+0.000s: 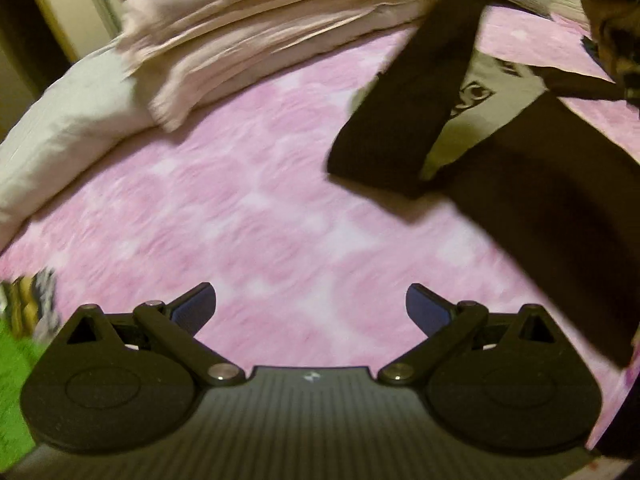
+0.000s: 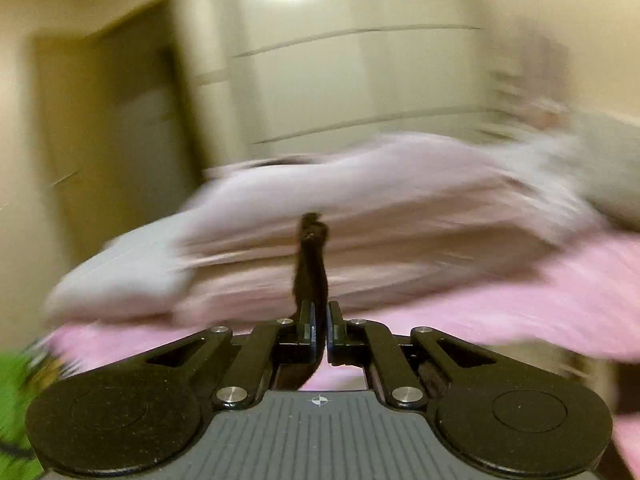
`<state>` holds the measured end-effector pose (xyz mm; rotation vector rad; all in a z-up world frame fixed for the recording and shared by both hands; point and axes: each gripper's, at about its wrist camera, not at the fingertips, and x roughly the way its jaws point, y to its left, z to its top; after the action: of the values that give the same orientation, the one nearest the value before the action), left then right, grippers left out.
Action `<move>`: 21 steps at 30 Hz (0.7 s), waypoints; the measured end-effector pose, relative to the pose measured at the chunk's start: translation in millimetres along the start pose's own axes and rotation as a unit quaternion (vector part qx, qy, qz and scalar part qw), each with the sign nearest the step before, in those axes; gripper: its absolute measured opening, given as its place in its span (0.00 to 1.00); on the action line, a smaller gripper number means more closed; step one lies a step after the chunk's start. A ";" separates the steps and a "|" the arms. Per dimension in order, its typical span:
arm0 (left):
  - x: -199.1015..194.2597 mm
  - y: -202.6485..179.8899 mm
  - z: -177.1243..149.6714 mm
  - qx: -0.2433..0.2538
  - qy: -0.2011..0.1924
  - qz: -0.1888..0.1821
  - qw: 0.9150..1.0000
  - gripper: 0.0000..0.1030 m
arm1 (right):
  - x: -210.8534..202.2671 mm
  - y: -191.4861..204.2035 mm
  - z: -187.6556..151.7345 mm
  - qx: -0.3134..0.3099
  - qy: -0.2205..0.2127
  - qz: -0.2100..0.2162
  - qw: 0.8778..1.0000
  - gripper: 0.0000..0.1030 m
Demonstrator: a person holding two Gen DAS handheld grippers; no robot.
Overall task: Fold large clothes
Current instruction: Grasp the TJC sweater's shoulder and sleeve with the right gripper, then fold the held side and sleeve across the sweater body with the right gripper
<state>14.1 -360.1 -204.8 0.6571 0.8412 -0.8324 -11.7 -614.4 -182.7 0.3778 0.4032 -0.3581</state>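
A dark garment [image 1: 532, 184] with a grey printed panel [image 1: 486, 100] hangs and drapes over the right side of the pink bedspread [image 1: 256, 208]; one dark sleeve [image 1: 404, 120] dangles across it. My left gripper [image 1: 311, 306] stands open above bare pink bedspread, left of the garment, holding nothing. In the right wrist view my right gripper [image 2: 322, 332] is shut on a strip of the dark garment [image 2: 312, 256], which sticks up between its fingers. That view is strongly blurred.
A pale pink folded quilt [image 1: 256, 20] and a grey pillow [image 1: 68, 120] lie at the far side of the bed. Something green [image 1: 12, 392] shows at the lower left edge. A door [image 2: 116, 160] and a pale cupboard front [image 2: 352, 64] stand behind the bed.
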 end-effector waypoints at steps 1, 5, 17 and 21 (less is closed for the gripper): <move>6.9 -14.1 7.7 0.002 0.003 -0.005 1.000 0.97 | 9.0 -33.5 -9.1 0.032 0.016 -0.024 0.999 0.01; 42.1 -73.4 32.6 0.010 0.034 -0.031 0.999 0.97 | 44.4 -138.3 -63.9 0.154 0.105 -0.074 0.980 0.01; 80.9 -167.6 94.5 0.073 0.060 -0.072 0.993 0.97 | 10.8 -208.1 -57.3 0.204 0.080 0.003 0.976 0.01; 90.6 -180.2 113.0 0.096 0.055 -0.079 0.991 0.97 | 20.9 -238.5 -73.6 0.234 0.130 -0.033 0.963 0.01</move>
<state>-58.4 -573.9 -254.5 0.8196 0.9281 -1.0366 -113.4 -796.2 -321.8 0.8810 0.5897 -0.4705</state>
